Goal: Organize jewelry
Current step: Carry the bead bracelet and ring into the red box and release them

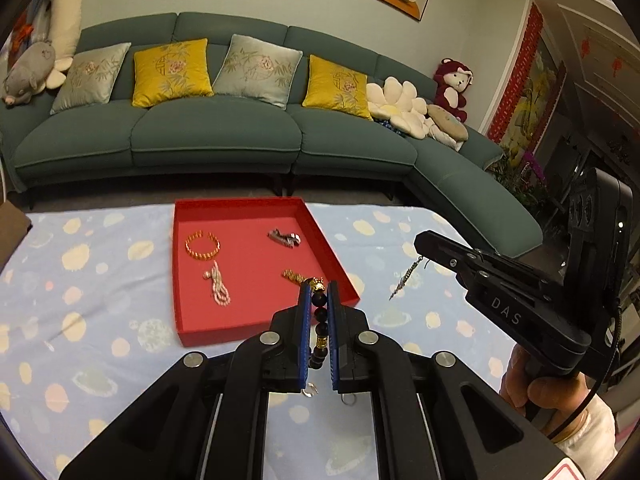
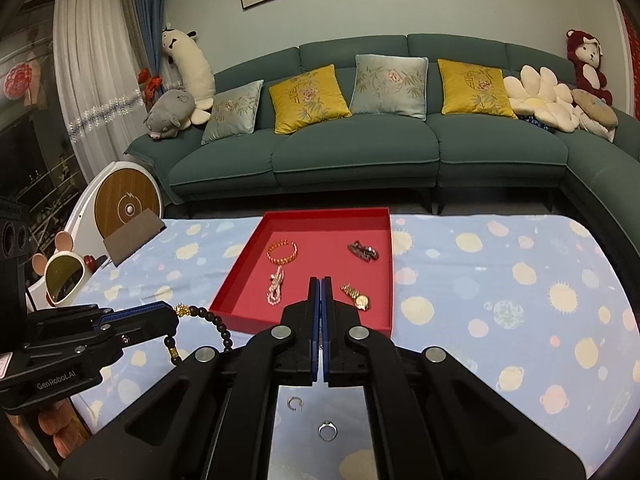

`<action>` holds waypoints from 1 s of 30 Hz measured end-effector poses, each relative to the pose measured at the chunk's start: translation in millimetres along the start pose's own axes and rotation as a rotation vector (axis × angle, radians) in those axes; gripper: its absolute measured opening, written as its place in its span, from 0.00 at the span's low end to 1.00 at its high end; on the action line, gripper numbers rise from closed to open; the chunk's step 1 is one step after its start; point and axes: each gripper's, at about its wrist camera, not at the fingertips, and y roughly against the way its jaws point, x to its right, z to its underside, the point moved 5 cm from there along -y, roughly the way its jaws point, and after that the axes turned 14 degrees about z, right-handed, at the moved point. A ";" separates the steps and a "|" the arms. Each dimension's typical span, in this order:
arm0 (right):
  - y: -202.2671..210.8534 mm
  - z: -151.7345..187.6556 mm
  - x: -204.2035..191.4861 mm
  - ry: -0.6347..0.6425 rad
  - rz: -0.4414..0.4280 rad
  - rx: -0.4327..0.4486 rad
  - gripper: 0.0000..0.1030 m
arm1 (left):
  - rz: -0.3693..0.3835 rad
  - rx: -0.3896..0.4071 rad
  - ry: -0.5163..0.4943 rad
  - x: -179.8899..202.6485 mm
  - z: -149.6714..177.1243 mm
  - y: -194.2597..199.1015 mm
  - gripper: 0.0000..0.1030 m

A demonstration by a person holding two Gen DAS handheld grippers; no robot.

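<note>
Beaded bracelet [image 1: 320, 320] pinched in left gripper [image 1: 319, 292], just short of red tray [image 1: 264, 330]. Right gripper [image 2: 320, 292] pressed together on dangling earring [image 1: 406, 280]. Carry forward over rim, then release low.

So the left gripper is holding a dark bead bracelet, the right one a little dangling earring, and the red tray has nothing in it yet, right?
Not quite: the red tray already holds four pieces, as the right wrist view shows: gold bangle, pearl strand, gold watch and dark metal piece. The rest is right.

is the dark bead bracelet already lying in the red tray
No, the bead bracelet hangs from the left gripper, outside the red tray.
</note>
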 end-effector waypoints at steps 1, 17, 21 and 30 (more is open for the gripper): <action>-1.3 -6.7 0.0 -0.001 0.003 0.011 0.00 | -0.009 0.012 -0.013 -2.3 -8.6 0.4 0.05; -90.7 -36.0 -30.0 -0.006 -0.016 -0.067 0.00 | -0.105 -0.042 0.038 -84.7 -36.8 -53.4 0.05; -110.5 -21.0 -42.7 0.021 -0.012 -0.115 0.00 | -0.113 -0.075 0.061 -95.5 -26.2 -64.7 0.05; -133.0 -1.2 -48.2 0.044 0.002 -0.174 0.00 | -0.142 -0.148 0.075 -106.9 -6.1 -90.2 0.05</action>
